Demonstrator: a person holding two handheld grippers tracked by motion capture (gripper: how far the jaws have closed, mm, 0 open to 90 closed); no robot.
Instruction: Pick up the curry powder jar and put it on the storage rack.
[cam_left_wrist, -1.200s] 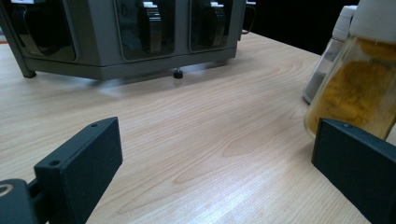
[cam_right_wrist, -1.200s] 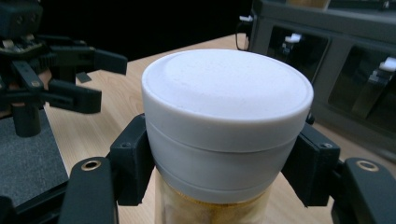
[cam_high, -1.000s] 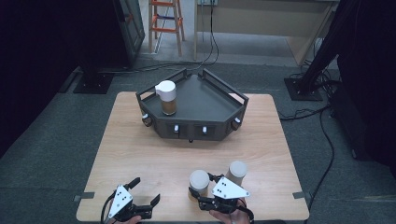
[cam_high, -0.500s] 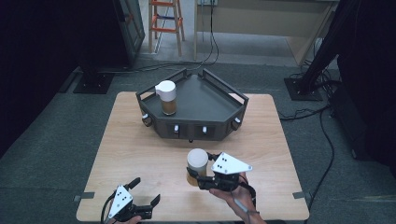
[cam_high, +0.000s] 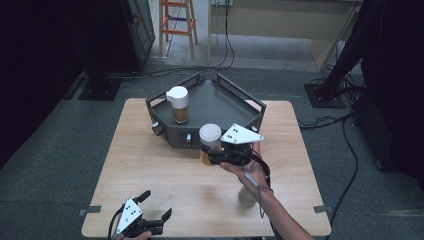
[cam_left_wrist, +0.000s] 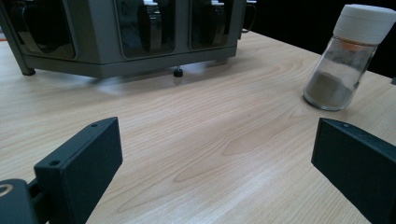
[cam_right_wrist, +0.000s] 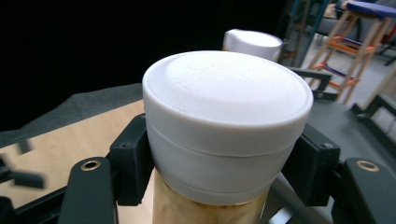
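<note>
Above the wooden table (cam_high: 165, 165), an upright jar (cam_high: 210, 142) is clamped by the right gripper (cam_high: 216, 156), just before the tray (cam_high: 220, 107); the left gripper (cam_high: 150, 222) is held agape.

Wood table (cam_high: 150, 165), dark tray rack (cam_high: 220, 127) at back, spice jar (cam_left_wrist: 345, 60) near front

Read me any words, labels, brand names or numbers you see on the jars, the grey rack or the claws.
None can be read.
Held jar: plain white lid, no label showing.
Jar on the table: no print.
Jar in the rack: no print.
Rack: unmarked.
</note>
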